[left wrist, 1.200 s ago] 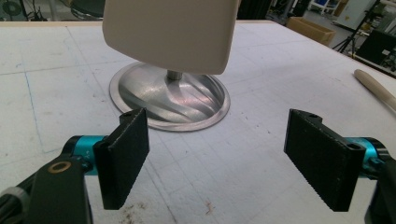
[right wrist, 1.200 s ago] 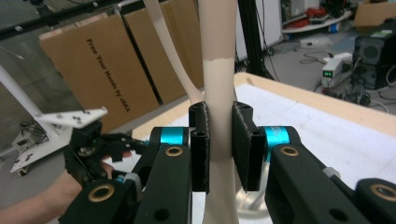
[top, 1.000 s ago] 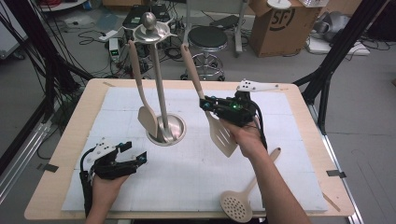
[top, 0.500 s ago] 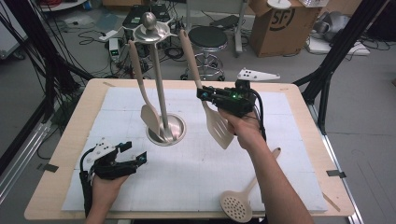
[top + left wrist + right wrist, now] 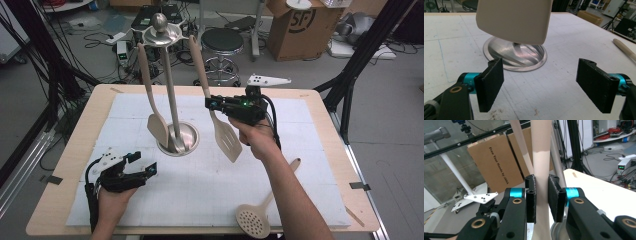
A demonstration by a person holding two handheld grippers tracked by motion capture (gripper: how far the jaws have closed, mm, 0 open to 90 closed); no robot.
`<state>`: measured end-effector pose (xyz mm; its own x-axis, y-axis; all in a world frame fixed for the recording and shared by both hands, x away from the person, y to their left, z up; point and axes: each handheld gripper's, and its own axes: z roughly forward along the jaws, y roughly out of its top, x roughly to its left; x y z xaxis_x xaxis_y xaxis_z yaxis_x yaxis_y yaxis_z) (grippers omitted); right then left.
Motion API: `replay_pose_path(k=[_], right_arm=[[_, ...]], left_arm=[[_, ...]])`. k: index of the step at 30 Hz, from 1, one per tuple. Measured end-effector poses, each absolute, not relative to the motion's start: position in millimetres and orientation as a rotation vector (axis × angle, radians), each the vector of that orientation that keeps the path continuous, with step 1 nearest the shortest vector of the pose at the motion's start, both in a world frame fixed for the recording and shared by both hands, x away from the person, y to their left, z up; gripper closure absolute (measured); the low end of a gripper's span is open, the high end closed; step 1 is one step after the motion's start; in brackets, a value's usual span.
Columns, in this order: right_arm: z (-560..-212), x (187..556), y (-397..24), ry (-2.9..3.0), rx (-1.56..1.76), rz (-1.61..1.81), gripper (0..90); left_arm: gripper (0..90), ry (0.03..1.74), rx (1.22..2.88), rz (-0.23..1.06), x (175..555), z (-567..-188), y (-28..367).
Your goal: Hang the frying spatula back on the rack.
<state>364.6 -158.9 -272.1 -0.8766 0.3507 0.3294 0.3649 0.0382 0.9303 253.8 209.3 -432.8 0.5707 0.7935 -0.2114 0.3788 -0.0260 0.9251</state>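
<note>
- Nearest me, on the white mat [image 5: 210, 190], I note a beige perforated skimmer [image 5: 254, 221] lying flat near the front edge. Its round head points toward me and its handle angles away to the right, under my right forearm.
- My left gripper [image 5: 142, 167] sits low at the front left of the mat. In the left gripper view its jaws stand wide apart with nothing between the pads [image 5: 491, 83], just bare mat.
- Just beyond it I see the round steel base [image 5: 515, 53] of the utensil stand [image 5: 167, 85]. A solid beige spatula [image 5: 156, 125] hangs from the stand's top ring, its blade just above the base.
- Mid-table, my right gripper [image 5: 212, 104] is clenched on the slotted turner [image 5: 225, 132]. It grasps the handle at about half its length.
- In the right gripper view both pads [image 5: 531, 197] press flat on the turner's handle [image 5: 541, 182].
- The turner is beige and matte. It has a long, slim, round handle and a flat, squared blade cut with parallel slots.
- It is held clear of the mat, just right of the stand. It is tilted, blade down toward me and handle tip up beside the stand's top ring.
- Farther off, beyond the wooden table [image 5: 320, 115], I note a stool [image 5: 221, 42] and a cardboard box [image 5: 295, 25] on the floor.
</note>
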Motion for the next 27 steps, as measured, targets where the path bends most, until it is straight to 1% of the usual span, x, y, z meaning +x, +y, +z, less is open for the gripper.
replay_pose_path(k=[10, 18, 24, 27], right_arm=[[-270, 359, -155, -2.338, -0.748, -1.997, 78.9], [-265, 365, -147, -2.363, -0.755, -1.974, 78.9], [-267, 368, -143, -2.383, -0.746, -1.955, 78.7], [-268, 368, -142, -2.397, -0.778, -1.942, 76.0]], left_arm=[[22.9, 1.001, 1.633, 0.443, 254, -433, 209], [22.9, 1.003, 1.628, 0.442, 254, -433, 209], [22.9, 1.002, 1.63, 0.441, 253, -433, 210], [22.9, 0.999, 1.63, 0.441, 253, -432, 210]])
